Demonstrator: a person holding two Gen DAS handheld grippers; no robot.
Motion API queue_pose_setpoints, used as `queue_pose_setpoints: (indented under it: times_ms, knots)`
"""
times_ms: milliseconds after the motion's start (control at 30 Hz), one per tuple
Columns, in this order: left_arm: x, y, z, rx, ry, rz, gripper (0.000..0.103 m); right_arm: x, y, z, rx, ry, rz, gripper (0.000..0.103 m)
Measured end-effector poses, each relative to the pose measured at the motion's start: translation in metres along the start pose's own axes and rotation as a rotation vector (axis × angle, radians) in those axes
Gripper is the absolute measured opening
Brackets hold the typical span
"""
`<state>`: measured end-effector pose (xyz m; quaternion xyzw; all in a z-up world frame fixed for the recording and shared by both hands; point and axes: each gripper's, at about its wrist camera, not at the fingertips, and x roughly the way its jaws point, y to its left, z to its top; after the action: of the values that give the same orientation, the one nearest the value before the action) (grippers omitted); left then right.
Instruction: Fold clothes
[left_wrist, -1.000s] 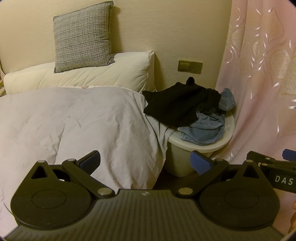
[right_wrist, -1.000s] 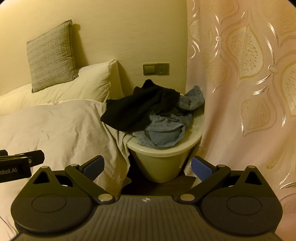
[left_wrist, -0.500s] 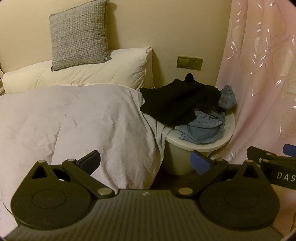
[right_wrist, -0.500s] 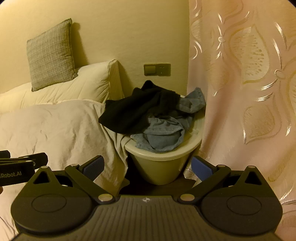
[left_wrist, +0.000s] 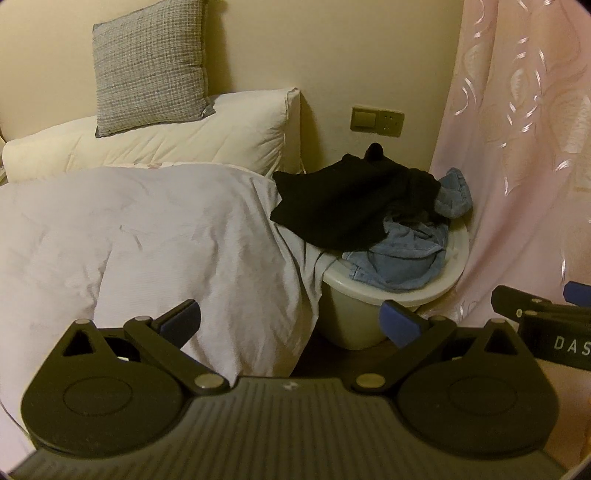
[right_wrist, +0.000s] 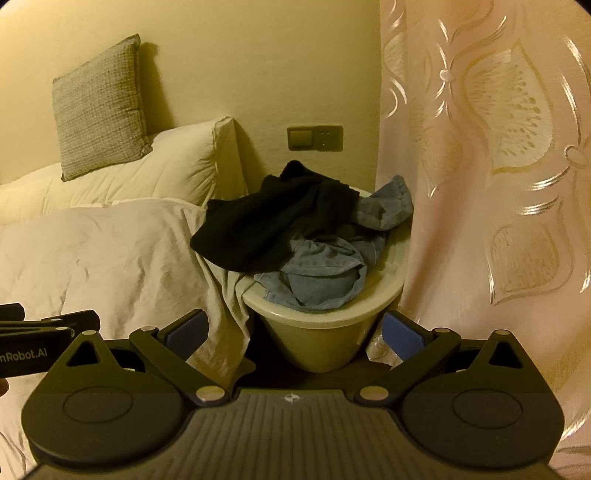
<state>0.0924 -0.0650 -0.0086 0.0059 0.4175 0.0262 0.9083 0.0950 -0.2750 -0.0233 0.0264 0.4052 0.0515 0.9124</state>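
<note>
Black cloth, a rumpled dark garment (left_wrist: 354, 201), lies heaped on top of a crumpled blue denim piece (left_wrist: 400, 258) in a pale round basket (left_wrist: 456, 258) wedged between the bed's white duvet (left_wrist: 147, 236) and a pink patterned curtain (left_wrist: 517, 147). Its near left corner spills over the rim onto the duvet, and the denim bulges over the front rim. Both grippers hang in front of the basket, well apart from the clothes. The left gripper (left_wrist: 290, 321) has its blue pads spread wide and empty, touching nothing; the right gripper (right_wrist: 293, 334) is equally wide and empty. The black garment's long side runs from the duvet edge up toward the curtain, with a small peak nearest the wall switch (right_wrist: 315, 137).
</note>
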Motion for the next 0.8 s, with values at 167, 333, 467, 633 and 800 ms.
queue_pose_setpoints:
  times_ms: [167, 333, 467, 633, 800]
  knots:
    - [0.006, -0.006, 0.006, -0.002, -0.006, 0.008, 0.102, 0.007, -0.006, 0.008, -0.003, -0.006, 0.006, 0.103]
    - [0.014, -0.009, 0.011, -0.009, 0.000, 0.017, 0.102, 0.013, -0.008, 0.015, -0.009, -0.007, 0.013, 0.103]
    - [0.019, -0.009, 0.015, -0.009, 0.008, 0.013, 0.102, 0.017, -0.009, 0.019, -0.011, -0.003, 0.012, 0.103]
    - [0.027, -0.007, 0.018, -0.017, 0.022, 0.003, 0.102, 0.023, -0.010, 0.023, -0.015, 0.003, 0.008, 0.103]
    - [0.034, -0.010, 0.022, -0.009, 0.026, -0.007, 0.102, 0.026, -0.008, 0.028, -0.015, 0.004, -0.002, 0.103]
